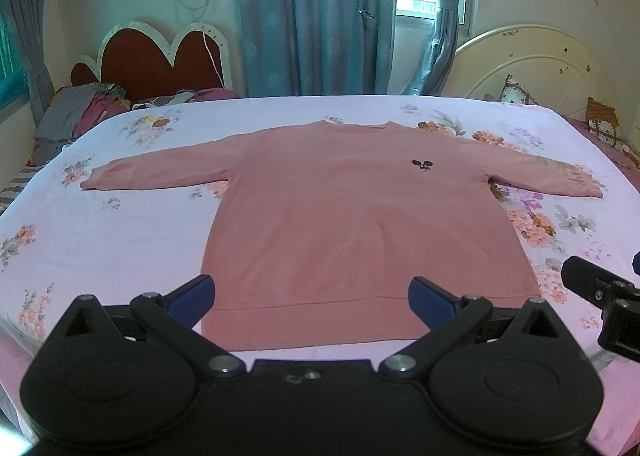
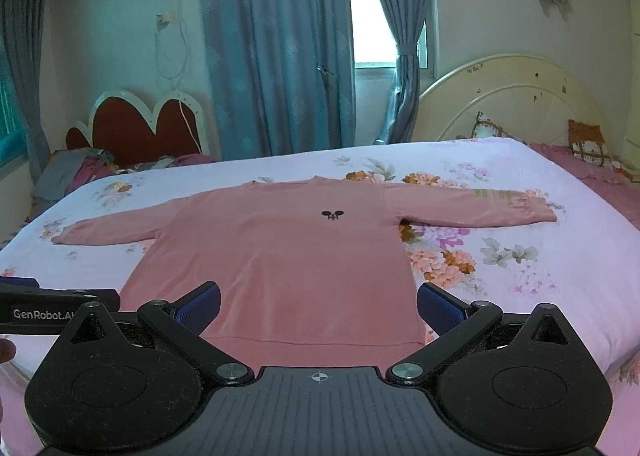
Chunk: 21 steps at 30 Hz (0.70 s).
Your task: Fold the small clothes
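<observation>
With your left claw (image 1: 311, 298) and right claw (image 2: 318, 306) both spread empty, pinching bedsheet (image 1: 120, 232) under the sweater (image 1: 352, 216) hem could drag it.

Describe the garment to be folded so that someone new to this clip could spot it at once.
Start at the bed with the floral bedsheet. Spread flat on its middle lies the pink long-sleeved top, sleeves out to both sides, hem nearest the cameras. A small dark emblem on its chest sets it apart from the crumpled clothes pile beyond.
</observation>
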### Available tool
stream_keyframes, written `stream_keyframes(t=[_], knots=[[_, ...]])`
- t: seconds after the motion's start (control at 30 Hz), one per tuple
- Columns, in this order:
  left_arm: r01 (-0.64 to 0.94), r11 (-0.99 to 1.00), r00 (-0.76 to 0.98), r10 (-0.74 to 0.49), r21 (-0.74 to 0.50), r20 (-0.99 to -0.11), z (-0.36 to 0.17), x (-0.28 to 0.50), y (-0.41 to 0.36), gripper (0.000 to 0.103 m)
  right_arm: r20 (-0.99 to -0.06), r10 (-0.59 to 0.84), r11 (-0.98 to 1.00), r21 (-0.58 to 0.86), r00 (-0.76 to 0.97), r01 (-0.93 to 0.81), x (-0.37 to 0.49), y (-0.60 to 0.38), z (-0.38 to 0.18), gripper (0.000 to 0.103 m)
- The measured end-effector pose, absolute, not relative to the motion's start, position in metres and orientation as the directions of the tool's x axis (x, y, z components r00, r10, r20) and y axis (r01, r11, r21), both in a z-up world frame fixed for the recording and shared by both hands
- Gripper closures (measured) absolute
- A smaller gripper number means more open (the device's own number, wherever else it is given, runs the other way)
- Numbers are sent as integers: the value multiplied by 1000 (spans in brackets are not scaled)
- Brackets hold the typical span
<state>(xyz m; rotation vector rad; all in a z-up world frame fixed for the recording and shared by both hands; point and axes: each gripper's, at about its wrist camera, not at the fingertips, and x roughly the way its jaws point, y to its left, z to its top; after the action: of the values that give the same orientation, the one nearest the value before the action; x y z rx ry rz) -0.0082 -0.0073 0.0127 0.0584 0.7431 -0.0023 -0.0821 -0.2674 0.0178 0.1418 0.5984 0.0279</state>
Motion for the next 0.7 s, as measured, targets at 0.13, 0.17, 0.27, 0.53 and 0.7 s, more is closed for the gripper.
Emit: stream_keyframes(t=[0.13, 0.17, 0.27, 0.53, 0.7], knots=[[20, 998, 733, 24, 56, -680, 11, -2, -6, 0, -563, 66, 990, 142, 824, 17, -78, -267, 15, 0], [19, 998, 732, 25, 57, -681, 10, -1, -5, 0, -564, 66, 990, 142, 823, 17, -76, -267, 15, 0], [13, 998, 727, 34, 63, -685, 7, 8, -4, 0, -574, 57, 990, 139, 817, 28, -68, -268, 10, 0], [8, 998, 714, 38, 62, -699, -3, 42, 7, 0, -593, 18, 987, 141, 805, 82, -42, -275, 0, 0], [21, 997, 713, 35, 71, -701, -12, 76, 12, 0, -611, -31, 980, 137, 791, 145, -17, -282, -11, 0]])
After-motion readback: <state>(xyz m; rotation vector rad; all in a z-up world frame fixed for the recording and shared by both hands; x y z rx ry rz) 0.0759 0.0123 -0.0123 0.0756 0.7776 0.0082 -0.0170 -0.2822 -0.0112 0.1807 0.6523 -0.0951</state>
